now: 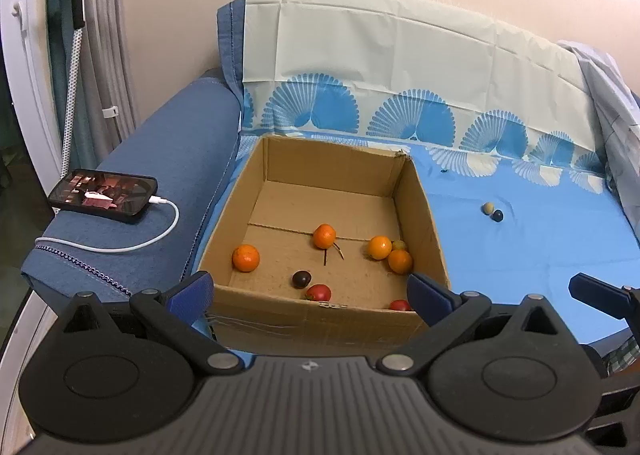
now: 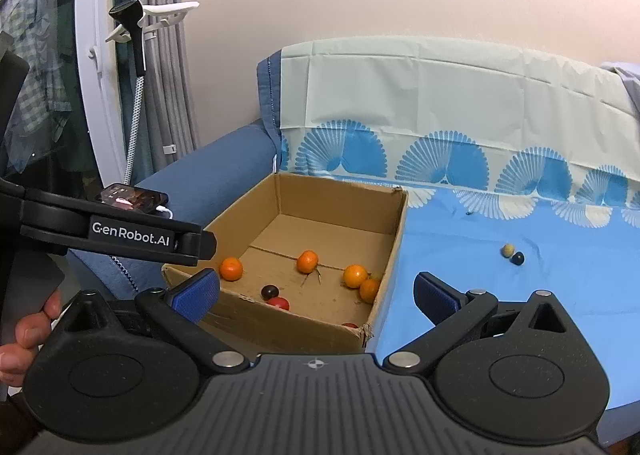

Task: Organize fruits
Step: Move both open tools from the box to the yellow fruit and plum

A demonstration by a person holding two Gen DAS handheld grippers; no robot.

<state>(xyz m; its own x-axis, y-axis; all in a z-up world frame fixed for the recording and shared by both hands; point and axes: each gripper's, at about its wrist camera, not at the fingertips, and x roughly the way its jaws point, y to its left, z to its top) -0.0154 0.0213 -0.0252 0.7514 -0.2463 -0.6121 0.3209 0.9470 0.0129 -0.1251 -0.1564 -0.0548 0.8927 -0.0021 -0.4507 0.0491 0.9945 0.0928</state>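
Note:
An open cardboard box (image 1: 422,215) (image 2: 288,321) sits on the blue sheet and holds several oranges (image 1: 245,257) (image 2: 307,261), a dark plum (image 1: 301,278) (image 2: 269,291), red tomatoes (image 1: 319,292) (image 2: 279,303) and a small yellowish fruit (image 1: 399,245). Out on the sheet to the right lie a pale green fruit (image 1: 487,208) (image 2: 508,249) and a dark fruit (image 1: 497,215) (image 2: 518,258), touching. My left gripper (image 1: 310,291) hovers open at the box's near wall, holding nothing. My right gripper (image 2: 316,291) is open and empty, just right of the left one.
A phone (image 1: 103,195) (image 2: 134,197) on a white charging cable (image 1: 132,243) rests on the blue sofa arm to the left. The backrest (image 1: 400,75) is draped with a pale patterned cover. A garment steamer (image 1: 74,15) and curtains stand at far left. A hand (image 2: 24,335) grips the left tool.

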